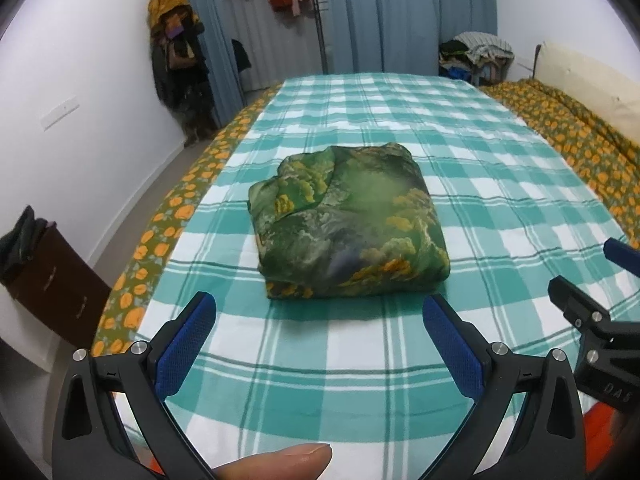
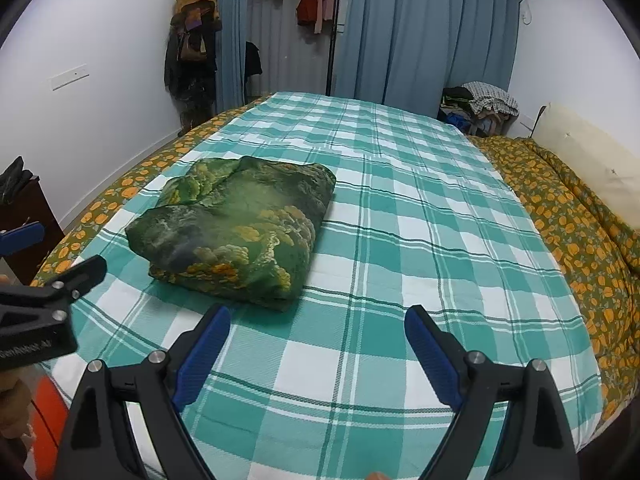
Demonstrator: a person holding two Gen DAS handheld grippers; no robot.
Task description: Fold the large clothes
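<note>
Garment [image 1: 348,224], green printed, lies folded in compact bundle on checked bedsheet [image 1: 480,184], just beyond both tools. Left gripper [image 1: 320,312] wide, holding nothing. Right gripper [image 2: 318,322] wide, holding nothing. Folding looks finished; next move likely calls for fresh garment or carrying bundle away. No containers visible; clothes pile [image 2: 480,106] heaped far right.

The folded green printed garment [image 2: 240,232] lay on the teal checked sheet [image 2: 420,240], a compact bundle. The right gripper [image 2: 318,332] hung just short of the garment with jaws wide and empty. The left gripper [image 2: 48,256] was beside the garment's left edge, apart from it.
</note>
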